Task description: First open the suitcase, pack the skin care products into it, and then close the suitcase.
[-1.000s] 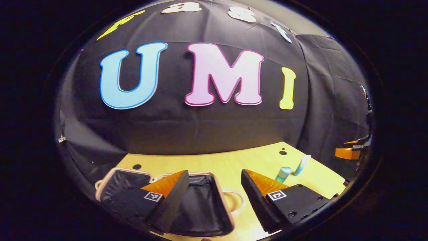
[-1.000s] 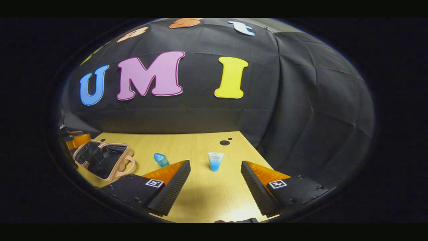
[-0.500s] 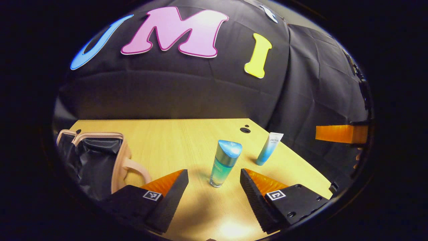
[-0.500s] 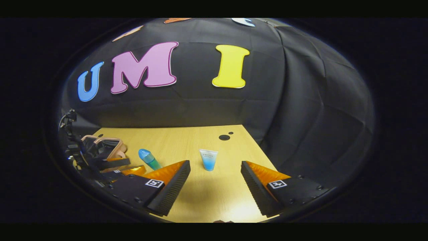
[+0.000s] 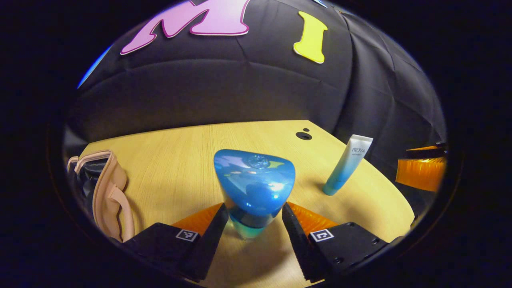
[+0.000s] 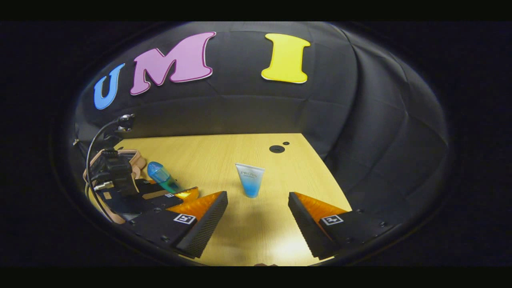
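A teal bottle with a blue cap [image 5: 254, 188] stands upright on the wooden table [image 5: 180, 156], right between the fingers of my left gripper [image 5: 255, 216]. The fingers flank its lower body and I see no firm squeeze. The right gripper view shows that same bottle [image 6: 162, 178] at the left with the left gripper [image 6: 170, 191] around it. A white-to-blue tube [image 6: 251, 180] stands on its cap ahead of my open right gripper [image 6: 258, 208], which holds nothing. The pink suitcase [image 5: 106, 192] lies open at the far left, showing its dark lining.
The tube [image 5: 348, 164] stands to the right of the bottle, near the table's right edge. Two dark round holes [image 6: 277, 149] mark the far right corner of the table. A cable [image 6: 94, 148] arcs over the left gripper. The booth's black cloth closes the back and right.
My left gripper swung right from over the suitcase and moved in until the bottle stood between its fingers, which narrowed slightly. My right gripper came a little closer to the tube.
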`<state>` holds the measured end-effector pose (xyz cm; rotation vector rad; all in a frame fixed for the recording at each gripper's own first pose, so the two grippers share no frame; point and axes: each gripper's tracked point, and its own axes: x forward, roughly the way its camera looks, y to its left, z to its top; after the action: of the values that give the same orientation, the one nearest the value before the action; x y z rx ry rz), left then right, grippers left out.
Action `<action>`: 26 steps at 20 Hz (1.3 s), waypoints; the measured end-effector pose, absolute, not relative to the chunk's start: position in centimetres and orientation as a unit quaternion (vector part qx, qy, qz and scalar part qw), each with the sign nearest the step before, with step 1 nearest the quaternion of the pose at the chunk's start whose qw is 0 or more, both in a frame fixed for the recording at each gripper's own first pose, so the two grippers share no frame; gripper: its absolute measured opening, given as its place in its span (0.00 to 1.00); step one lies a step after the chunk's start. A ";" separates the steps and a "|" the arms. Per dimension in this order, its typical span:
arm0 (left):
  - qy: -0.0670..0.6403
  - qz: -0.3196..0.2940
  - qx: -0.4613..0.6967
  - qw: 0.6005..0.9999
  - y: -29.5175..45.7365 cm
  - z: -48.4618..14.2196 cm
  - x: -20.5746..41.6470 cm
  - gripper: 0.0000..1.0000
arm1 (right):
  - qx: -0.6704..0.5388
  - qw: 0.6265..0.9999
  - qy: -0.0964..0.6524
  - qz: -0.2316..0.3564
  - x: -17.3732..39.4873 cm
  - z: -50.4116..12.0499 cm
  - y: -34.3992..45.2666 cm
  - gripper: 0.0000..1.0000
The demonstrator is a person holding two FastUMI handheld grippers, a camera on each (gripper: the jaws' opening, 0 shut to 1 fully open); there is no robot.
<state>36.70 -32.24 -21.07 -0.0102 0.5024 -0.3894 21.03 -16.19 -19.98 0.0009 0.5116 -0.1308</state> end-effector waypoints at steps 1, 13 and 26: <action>0.251 -0.183 -0.002 0.951 -32.2 -21.5 37.0 0.83 | 0.002 0.964 0.257 -0.060 21.7 -20.7 -16.1 0.97; 0.265 -0.158 -0.001 0.951 -31.1 -22.3 37.2 0.48 | 0.022 0.960 0.268 -0.081 29.9 -28.2 -17.3 0.97; 0.235 -0.101 -0.034 0.966 -28.8 -21.2 36.9 0.43 | -0.003 0.963 0.265 -0.040 28.8 -27.1 -15.1 0.47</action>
<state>36.92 -28.79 -21.22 -0.0694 0.4749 -0.2036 28.83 -15.09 -27.09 -0.0057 0.5368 -0.0812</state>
